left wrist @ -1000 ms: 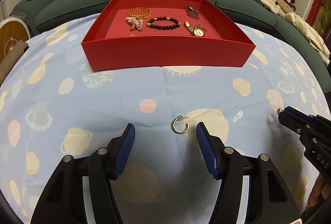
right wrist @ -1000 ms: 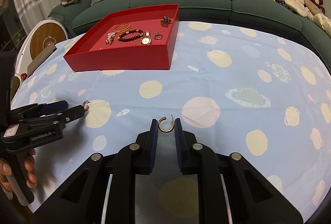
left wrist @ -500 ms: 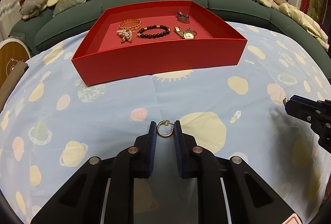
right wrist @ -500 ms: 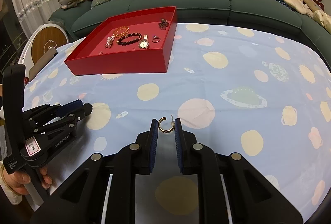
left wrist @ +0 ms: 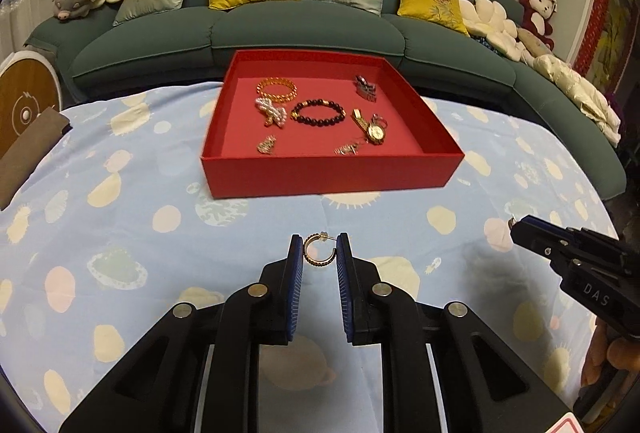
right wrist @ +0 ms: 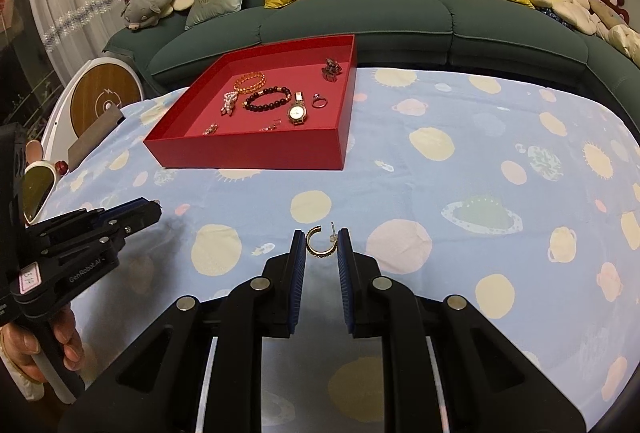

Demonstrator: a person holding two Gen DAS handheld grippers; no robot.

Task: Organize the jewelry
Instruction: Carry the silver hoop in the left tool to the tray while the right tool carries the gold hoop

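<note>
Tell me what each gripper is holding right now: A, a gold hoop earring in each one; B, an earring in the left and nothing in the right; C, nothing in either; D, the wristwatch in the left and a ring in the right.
A: the left gripper is pinched on a gold hoop earring, and the right gripper is pinched on a second hoop earring, both short of the red tray.

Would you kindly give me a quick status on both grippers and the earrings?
Left gripper shut on gold hoop earring. Right gripper shut on matching gold hoop earring. Open red cardboard tray ahead, path clear.
</note>
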